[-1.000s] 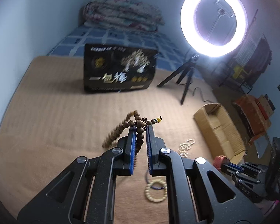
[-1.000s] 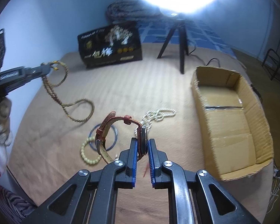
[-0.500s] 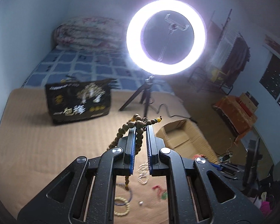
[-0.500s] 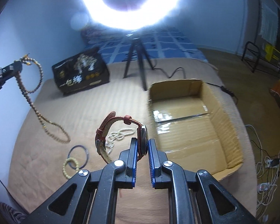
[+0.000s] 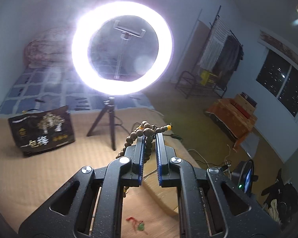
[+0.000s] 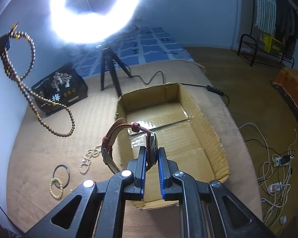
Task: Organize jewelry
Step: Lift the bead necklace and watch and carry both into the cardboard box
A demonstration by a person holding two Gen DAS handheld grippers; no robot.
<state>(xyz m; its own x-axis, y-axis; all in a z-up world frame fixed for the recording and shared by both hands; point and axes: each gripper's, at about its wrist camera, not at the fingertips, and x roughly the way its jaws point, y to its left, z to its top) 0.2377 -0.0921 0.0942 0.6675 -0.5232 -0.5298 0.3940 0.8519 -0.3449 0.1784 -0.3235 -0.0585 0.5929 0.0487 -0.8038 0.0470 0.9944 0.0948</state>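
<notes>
My left gripper [image 5: 150, 136] is shut on a long string of brown wooden beads [image 5: 147, 150]; in the right wrist view the same bead string [image 6: 27, 91] hangs in loops at the far left, clear of the mat. My right gripper [image 6: 151, 152] is shut on a wristwatch [image 6: 153, 148] with a red-brown leather strap [image 6: 119, 130], held above the near left part of an open cardboard box [image 6: 208, 127]. On the tan mat lie a white pearl strand [image 6: 89, 156], a dark bangle [image 6: 61, 173] and a cream bead bracelet [image 6: 56, 187].
A lit ring light [image 5: 122, 48] on a black tripod [image 5: 109, 123] stands behind the box. A black printed bag [image 6: 59, 91] stands at the back left. A small red and green trinket [image 5: 138, 225] lies on the mat. Cables and power strips [image 6: 274, 178] cover the floor to the right.
Both grippers have swung right with their loads. The left has risen, lifting the bead string off the mat. The watch now hangs over the box instead of over the mat.
</notes>
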